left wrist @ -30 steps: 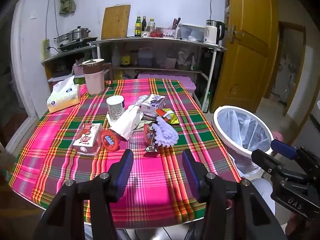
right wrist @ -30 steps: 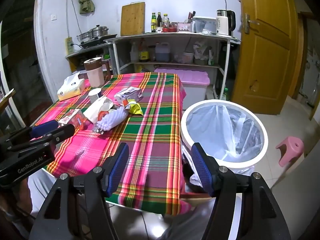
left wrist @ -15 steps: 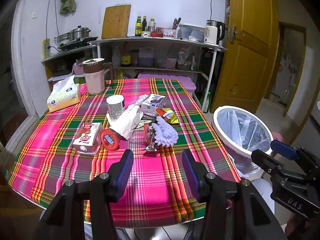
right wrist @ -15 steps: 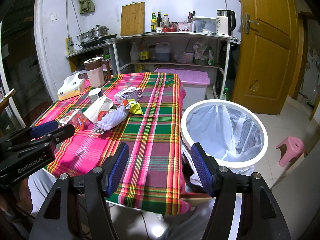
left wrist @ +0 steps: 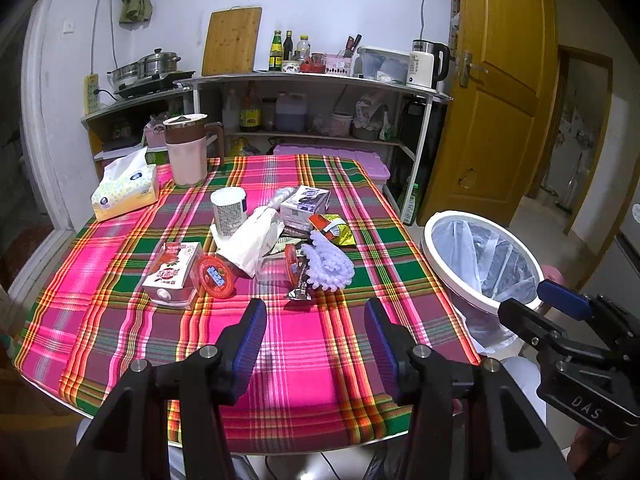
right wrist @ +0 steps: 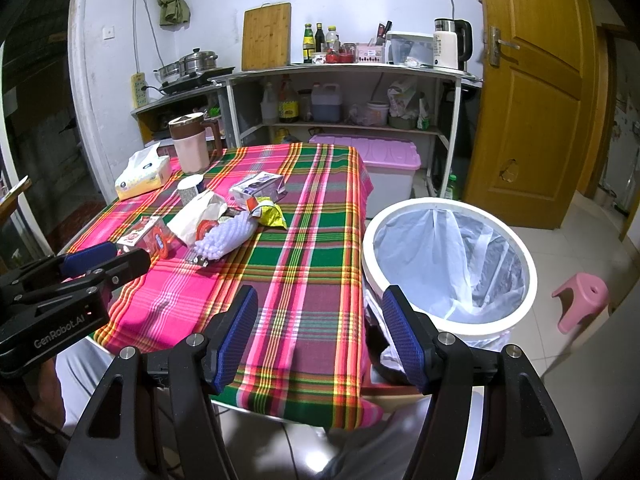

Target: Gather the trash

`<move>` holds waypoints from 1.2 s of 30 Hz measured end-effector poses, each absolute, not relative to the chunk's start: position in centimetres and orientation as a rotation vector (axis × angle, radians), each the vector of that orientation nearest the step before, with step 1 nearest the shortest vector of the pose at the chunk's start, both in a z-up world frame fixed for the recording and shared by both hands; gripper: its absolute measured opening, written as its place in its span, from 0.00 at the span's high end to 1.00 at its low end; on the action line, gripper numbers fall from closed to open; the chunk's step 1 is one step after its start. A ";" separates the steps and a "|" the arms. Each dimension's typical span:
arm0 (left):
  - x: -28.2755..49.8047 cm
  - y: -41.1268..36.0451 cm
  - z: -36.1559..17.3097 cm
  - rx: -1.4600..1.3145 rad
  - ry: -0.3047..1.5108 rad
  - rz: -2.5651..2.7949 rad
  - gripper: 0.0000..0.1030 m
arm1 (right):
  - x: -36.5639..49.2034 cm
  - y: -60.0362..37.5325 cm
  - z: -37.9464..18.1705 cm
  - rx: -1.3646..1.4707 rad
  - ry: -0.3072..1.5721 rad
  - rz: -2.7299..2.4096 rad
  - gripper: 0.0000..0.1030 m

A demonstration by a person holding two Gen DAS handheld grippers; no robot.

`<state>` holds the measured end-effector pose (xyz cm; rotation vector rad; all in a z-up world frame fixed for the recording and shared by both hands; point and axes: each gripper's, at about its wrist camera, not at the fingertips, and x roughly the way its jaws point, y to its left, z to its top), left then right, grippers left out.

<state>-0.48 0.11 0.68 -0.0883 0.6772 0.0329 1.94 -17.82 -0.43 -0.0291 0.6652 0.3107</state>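
wrapper [left wrist: 301, 280] (partly hidden) under foam netting [left wrist: 329, 266]

My left hand-held gripper [left wrist: 315, 336] is matte black plastic with two angular arms, round silver screws at the joints and ribbed blue pads on its fingers [left wrist: 250, 334]. My right hand-held gripper [right wrist: 316, 336] matches it. Seen side-on, one body reads "GenRobot.AI" in white, the other "DAS". I see light grey clothing below.
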 end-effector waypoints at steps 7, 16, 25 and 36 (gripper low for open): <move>-0.7 0.0 1.0 -0.089 0.679 0.031 0.51 | 1.9 -17.8 -0.4 -0.030 0.666 0.310 0.37; -0.4 0.0 0.7 -0.091 0.678 0.032 0.51 | 2.0 -17.8 -0.4 -0.030 0.667 0.310 0.37; -0.3 0.0 0.7 -0.092 0.678 0.033 0.51 | 2.0 -17.7 -0.4 -0.031 0.667 0.311 0.37; -0.3 0.1 0.6 -0.096 0.680 0.031 0.51 | 2.0 -17.6 -0.4 -0.031 0.670 0.310 0.37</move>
